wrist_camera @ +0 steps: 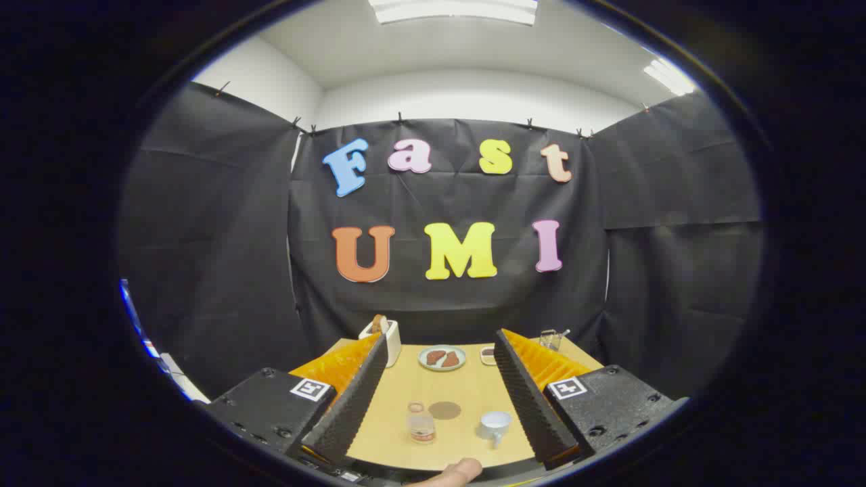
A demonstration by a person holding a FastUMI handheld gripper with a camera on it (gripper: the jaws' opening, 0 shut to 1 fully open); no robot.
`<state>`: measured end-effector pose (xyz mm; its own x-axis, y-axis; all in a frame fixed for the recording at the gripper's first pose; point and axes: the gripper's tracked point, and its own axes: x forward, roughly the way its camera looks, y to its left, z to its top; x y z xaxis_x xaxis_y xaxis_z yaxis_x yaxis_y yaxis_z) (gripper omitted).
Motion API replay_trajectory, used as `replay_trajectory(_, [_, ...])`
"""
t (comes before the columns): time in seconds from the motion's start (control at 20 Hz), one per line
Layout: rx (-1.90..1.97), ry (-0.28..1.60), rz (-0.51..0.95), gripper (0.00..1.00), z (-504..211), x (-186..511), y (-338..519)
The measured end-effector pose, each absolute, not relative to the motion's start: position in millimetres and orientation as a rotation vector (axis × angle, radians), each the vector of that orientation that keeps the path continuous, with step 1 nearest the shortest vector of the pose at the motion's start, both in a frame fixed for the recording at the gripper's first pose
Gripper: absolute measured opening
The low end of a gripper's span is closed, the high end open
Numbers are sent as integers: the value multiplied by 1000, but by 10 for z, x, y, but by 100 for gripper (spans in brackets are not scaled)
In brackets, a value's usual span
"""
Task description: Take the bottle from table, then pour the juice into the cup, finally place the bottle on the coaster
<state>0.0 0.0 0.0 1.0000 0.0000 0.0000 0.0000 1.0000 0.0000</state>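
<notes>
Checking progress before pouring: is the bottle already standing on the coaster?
No, the bottle stands on the table beside the brown coaster, between the open jaws of the gripper.

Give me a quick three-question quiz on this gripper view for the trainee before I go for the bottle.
1. True or false: the fingers are shut on the bottle.
2. What lies on the table between the bottle and the cup? A) coaster B) spoon C) lid
3. Fill in: beyond the coaster, a ___ holds brown pieces of food.

Key: 1. False, they stand open with the bottle between them, untouched. 2. A. 3. plate.
</notes>
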Motion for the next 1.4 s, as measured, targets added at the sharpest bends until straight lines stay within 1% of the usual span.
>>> replay_trajectory(0.15, [27,2,23,100,-8,-10,59])
replay_trajectory(0.3, [1,-5,-8,100,31,-42,-28])
replay_trajectory(0.9, [-15,34,-47,100,-310,97,-29])
replay_trajectory(1.0, [-21,29,-64,100,-416,178,-34])
replay_trajectory(1.1, [-29,36,-115,100,-568,268,-114])
replay_trajectory(1.4, [-20,52,-101,100,-1166,680,69])
